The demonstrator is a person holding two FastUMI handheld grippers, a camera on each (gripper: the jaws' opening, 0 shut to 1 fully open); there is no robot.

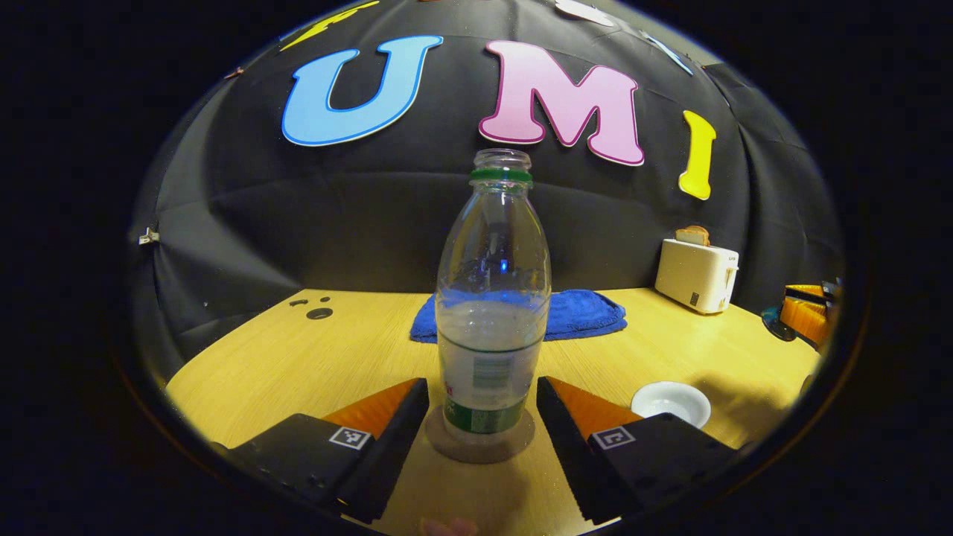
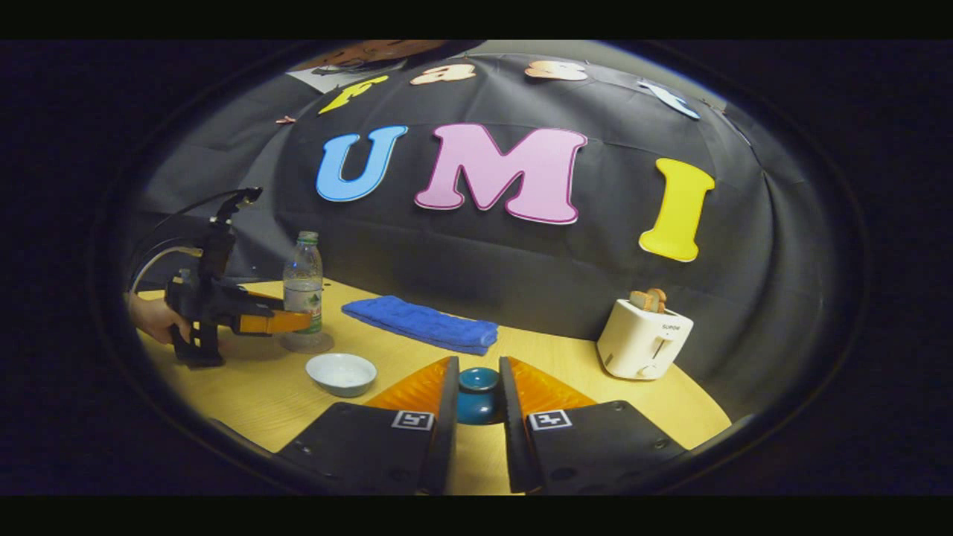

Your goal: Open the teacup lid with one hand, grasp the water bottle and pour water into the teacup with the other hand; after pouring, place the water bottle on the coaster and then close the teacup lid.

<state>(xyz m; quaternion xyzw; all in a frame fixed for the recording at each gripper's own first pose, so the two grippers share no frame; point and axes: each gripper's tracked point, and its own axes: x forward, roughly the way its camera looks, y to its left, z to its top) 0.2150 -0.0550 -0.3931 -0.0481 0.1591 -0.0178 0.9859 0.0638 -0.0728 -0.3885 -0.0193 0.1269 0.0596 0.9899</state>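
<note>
A clear water bottle (image 1: 491, 313), uncapped and partly filled, stands upright on a round coaster (image 1: 447, 450). My left gripper (image 1: 482, 394) is open with a finger on either side of the bottle's base and a thin gap on the left. The white teacup (image 1: 670, 402) sits lidless to the right. In the right gripper view, my right gripper (image 2: 476, 391) is shut on the teal teacup lid (image 2: 478, 380) above the table. Farther left are the teacup (image 2: 341, 372), the bottle (image 2: 303, 286) on its coaster (image 2: 307, 342), and the left gripper (image 2: 294, 321) held by a hand (image 2: 153, 320).
A folded blue towel (image 1: 588, 313) (image 2: 424, 324) lies at the back of the wooden table (image 1: 298, 365). A white toaster (image 1: 696, 275) (image 2: 644, 339) with bread in it stands at the back right. The table's far edge meets the black cloth wall.
</note>
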